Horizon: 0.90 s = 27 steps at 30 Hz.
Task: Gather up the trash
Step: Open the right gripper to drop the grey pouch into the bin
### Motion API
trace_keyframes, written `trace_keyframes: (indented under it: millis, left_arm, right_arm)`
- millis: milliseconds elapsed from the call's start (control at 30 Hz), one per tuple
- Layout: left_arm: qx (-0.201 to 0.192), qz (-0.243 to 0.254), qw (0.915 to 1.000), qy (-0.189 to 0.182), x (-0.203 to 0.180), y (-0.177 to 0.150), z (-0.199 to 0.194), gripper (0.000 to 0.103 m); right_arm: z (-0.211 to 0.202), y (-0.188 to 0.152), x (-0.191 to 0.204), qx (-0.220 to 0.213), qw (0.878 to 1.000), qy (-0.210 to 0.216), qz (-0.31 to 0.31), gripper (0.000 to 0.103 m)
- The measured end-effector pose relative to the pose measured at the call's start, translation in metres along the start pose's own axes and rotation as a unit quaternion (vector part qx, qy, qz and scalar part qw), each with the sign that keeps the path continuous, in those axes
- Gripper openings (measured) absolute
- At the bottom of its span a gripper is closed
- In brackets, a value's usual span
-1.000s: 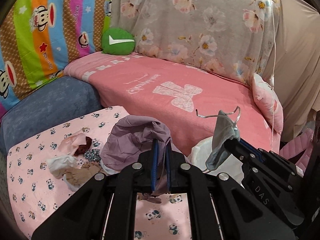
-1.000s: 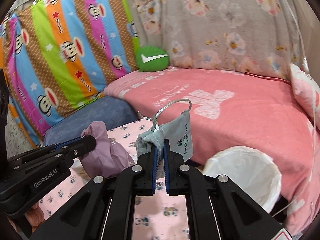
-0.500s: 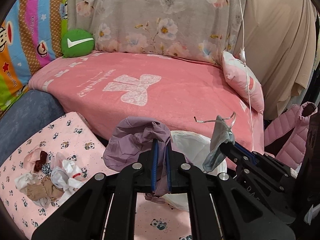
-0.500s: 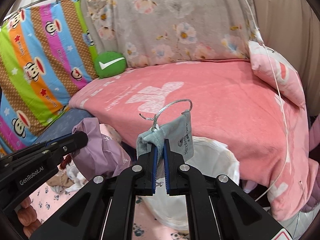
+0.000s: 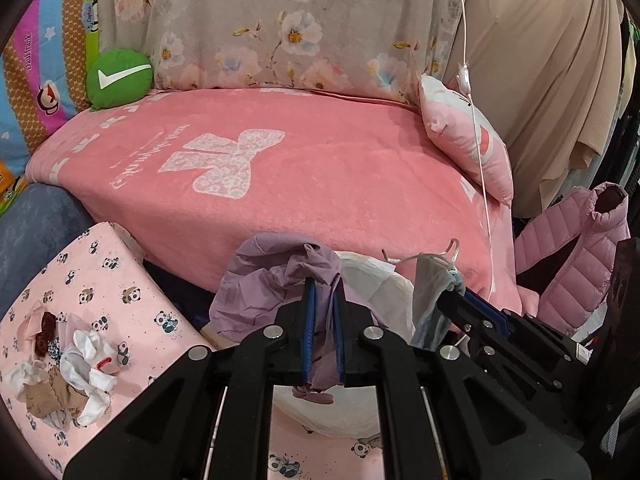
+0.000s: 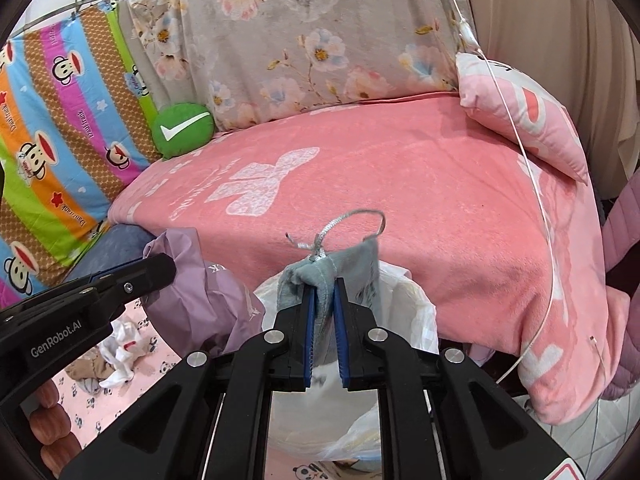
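Two pieces of soft trash hang over the bin (image 6: 416, 312), one in each gripper; the left gripper (image 5: 323, 332) pinches a crumpled purple bag (image 5: 272, 280) between its blue pads, the bag bunched above and a tail hanging below; the right gripper (image 6: 323, 332) has a grey drawstring pouch (image 6: 332, 276) between its pads, and its jaws have just been opening, the gap showing a little wider while the folded cloth sits between them; whether the pads press it firmly now I cannot tell for sure, though it looks caught. Both things look light, limp and thin, so they should fold and cling rather than drop cleanly; the purple one seems slick film, likely to slide once the pinch eases; the pouch is soft fabric, with a silver cord (image 6: 344, 224) looping above that could snag on a finger. A hold on the bunched middle suits both. More scraps (image 5: 76, 376) lie on the panda-print sheet (image 5: 132, 280), well apart from the bin, which stands against the pink blanket (image 6: 400, 184).
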<state>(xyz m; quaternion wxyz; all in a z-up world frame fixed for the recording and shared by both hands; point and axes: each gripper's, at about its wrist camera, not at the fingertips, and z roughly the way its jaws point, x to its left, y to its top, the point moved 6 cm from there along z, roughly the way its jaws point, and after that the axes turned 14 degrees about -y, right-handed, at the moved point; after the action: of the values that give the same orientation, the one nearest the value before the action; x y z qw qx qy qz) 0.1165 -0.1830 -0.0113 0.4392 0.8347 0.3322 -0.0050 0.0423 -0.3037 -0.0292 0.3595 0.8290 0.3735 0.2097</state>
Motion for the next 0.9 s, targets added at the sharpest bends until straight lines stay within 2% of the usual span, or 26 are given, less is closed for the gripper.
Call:
trace_keyframes:
  millis: [67,133,200,400,700,900]
  left_arm:
    - [0.002,-0.008,1.0000,0.004,0.004,-0.001,0.003,0.023]
    - [-0.004,-0.015,0.9998,0.012,0.007,0.000,0.002,0.058]
    - [-0.022,-0.015,0.9994,0.022,0.007,0.002,-0.002,0.066]
    - [-0.029,-0.016,0.9990,0.031,0.011,0.006,-0.007,0.066]
    - [-0.038,-0.034,0.9972,0.054,0.028,-0.002,-0.022,0.066]
    - [-0.051,-0.055,0.9949,0.067,0.046,-0.008,-0.043,0.066]
  right_arm:
    - [0.002,-0.001,-0.002,0.001,1.000,-0.004,0.002,0.014]
    - [0.004,-0.003,-0.002,0.002,1.000,-0.007,0.004,0.016]
    - [0.005,-0.003,-0.002,0.001,1.000,-0.009,0.006,0.025]
    - [0.003,-0.002,-0.002,-0.007,1.000,-0.014,0.009,0.040]
    - [-0.005,-0.002,0.011,-0.009,1.000,-0.001,-0.002,0.041]
    - [-0.013,-0.004,0.034,-0.010,1.000,0.016,-0.018,0.041]
